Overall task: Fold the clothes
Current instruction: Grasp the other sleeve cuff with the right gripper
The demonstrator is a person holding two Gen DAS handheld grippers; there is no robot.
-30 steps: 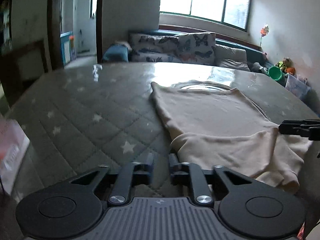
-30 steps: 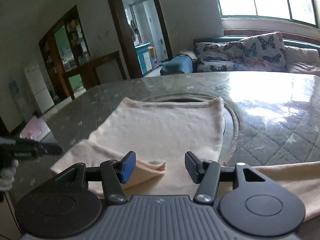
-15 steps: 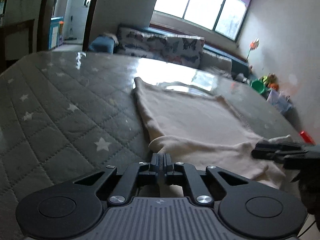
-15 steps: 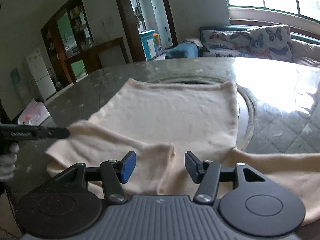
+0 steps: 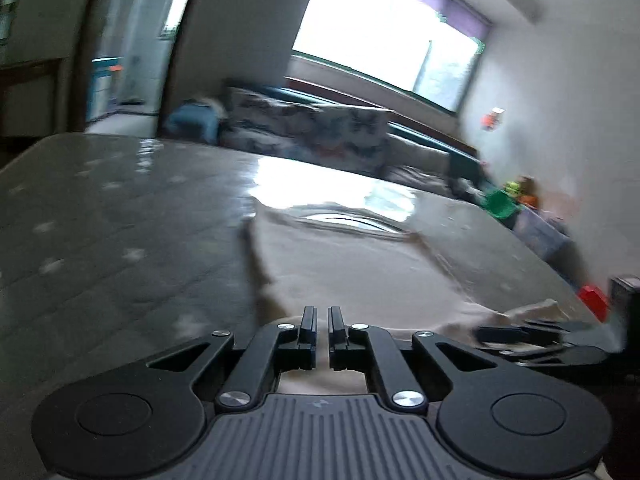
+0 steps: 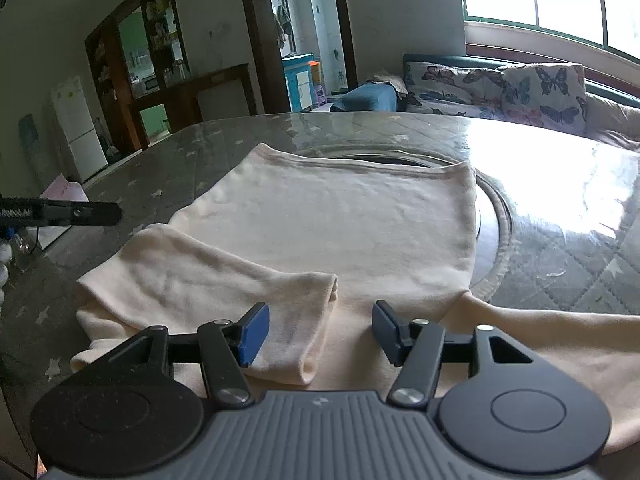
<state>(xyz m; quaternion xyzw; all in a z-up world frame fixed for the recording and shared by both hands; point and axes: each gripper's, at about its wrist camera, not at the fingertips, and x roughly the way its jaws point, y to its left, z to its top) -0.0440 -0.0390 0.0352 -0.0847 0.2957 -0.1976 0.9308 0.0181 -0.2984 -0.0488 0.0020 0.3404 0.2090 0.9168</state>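
A cream long-sleeved top [image 6: 340, 220] lies flat on the round table [image 6: 560, 248], hem at the far side. One sleeve [image 6: 200, 276] is folded across the body. Its cuff lies between the blue pads [image 6: 256, 332] of my right gripper [image 6: 320, 328], whose jaws are opening without pressing on it. The other sleeve [image 6: 560, 328] runs off to the right. My left gripper [image 5: 322, 320] hovers shut over the top's [image 5: 352, 272] near left edge. From the right wrist view its tip [image 6: 116, 214] hangs just left of the folded sleeve, with no cloth in it.
The table carries a grey quilted star cover [image 5: 100, 240] and a turntable ring [image 6: 502, 216]. A sofa with butterfly cushions [image 6: 500, 88] stands behind. A pink bag [image 6: 60, 192] sits beyond the left edge, a red object [image 5: 594, 296] at the right edge.
My left gripper has closed and lifted slightly off the sleeve fold. The right gripper has come down closer over the cuff and its jaws stand a little wider.
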